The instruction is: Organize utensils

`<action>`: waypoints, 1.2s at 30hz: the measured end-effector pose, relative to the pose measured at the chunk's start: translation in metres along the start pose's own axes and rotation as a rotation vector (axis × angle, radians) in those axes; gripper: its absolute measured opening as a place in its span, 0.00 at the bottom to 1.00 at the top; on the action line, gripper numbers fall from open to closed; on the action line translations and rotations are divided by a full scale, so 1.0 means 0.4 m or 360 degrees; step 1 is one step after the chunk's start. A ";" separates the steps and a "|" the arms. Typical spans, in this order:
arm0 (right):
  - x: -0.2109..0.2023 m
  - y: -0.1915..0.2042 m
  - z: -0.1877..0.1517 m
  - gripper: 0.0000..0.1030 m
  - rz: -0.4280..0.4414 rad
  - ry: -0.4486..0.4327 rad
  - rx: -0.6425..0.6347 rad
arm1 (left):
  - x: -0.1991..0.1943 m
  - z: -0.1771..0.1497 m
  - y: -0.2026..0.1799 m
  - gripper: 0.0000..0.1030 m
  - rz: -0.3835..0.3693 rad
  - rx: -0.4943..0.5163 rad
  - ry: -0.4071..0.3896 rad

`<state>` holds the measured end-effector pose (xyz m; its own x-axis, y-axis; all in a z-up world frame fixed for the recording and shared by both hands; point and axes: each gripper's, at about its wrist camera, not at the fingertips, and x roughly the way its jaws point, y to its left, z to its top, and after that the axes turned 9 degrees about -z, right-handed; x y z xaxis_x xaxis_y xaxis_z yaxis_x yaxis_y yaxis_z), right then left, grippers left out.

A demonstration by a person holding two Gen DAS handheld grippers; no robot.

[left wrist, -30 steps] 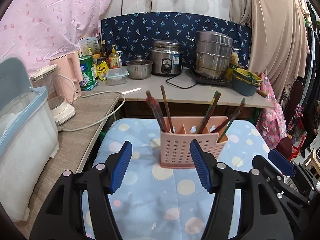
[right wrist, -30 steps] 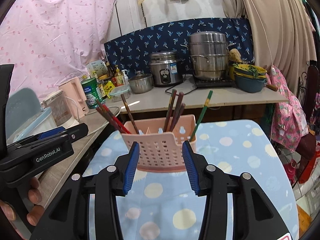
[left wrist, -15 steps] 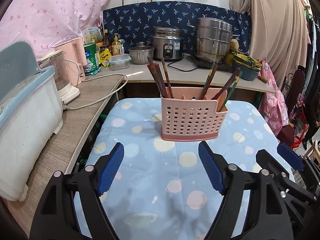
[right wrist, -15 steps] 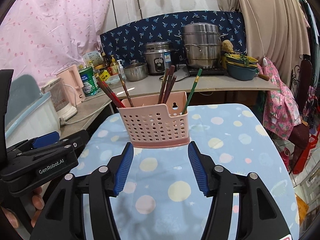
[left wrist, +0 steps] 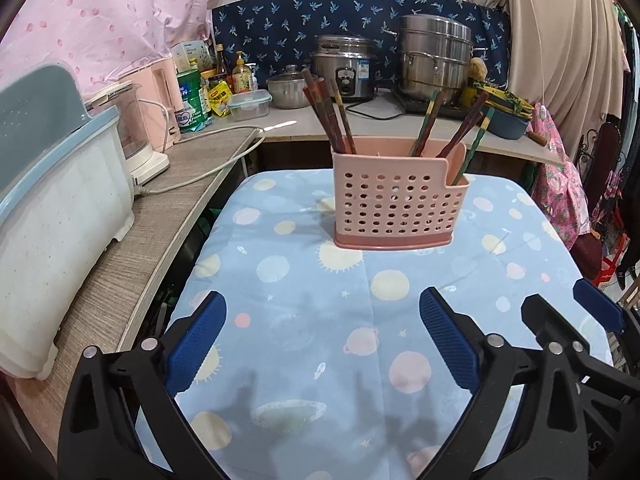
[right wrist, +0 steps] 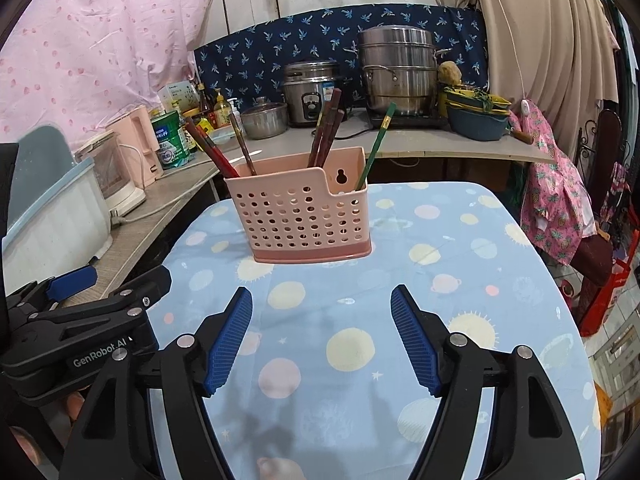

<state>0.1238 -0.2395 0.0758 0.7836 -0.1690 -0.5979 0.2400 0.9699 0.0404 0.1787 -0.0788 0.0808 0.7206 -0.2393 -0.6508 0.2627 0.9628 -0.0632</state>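
Left wrist view: left gripper (left wrist: pixel 322 338), black frame with ribbed blue pads, was opening with nothing between its jaws, over a blue tablecloth (left wrist: pixel 304 320) printed with suns and planets. A pink perforated plastic holder (left wrist: pixel 398 208) stood upright on the far part of the table, chopsticks (left wrist: pixel 332 114) leaning in its compartments. Steel pots (left wrist: pixel 434 60) sat on the far counter.

Right wrist view: right gripper (right wrist: pixel 322 340) was also opening, empty, the holder (right wrist: pixel 302 218) beyond it. "GenRobot.AI" was printed on the left gripper (right wrist: pixel 80 332) at near left.
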 end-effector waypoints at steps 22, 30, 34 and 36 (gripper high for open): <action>0.013 0.019 -0.049 0.85 -0.0084 0.0041 -0.0065 | 0.034 -0.058 0.023 0.93 0.0043 -0.0047 0.0117; 0.011 0.020 -0.062 0.85 -0.0102 0.0044 -0.0080 | 0.035 -0.072 0.024 0.92 0.0039 -0.0052 0.0129; 0.013 0.021 -0.067 0.85 -0.0103 0.0051 -0.0078 | 0.039 -0.075 0.025 0.92 0.0045 -0.0050 0.0135; 0.014 0.022 -0.070 0.85 -0.0105 0.0055 -0.0081 | 0.041 -0.077 0.027 0.92 0.0048 -0.0048 0.0140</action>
<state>0.1144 -0.2269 0.0504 0.7466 -0.2275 -0.6252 0.2605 0.9647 -0.0399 0.1734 -0.0685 0.0462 0.6685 -0.1994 -0.7165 0.2213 0.9731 -0.0643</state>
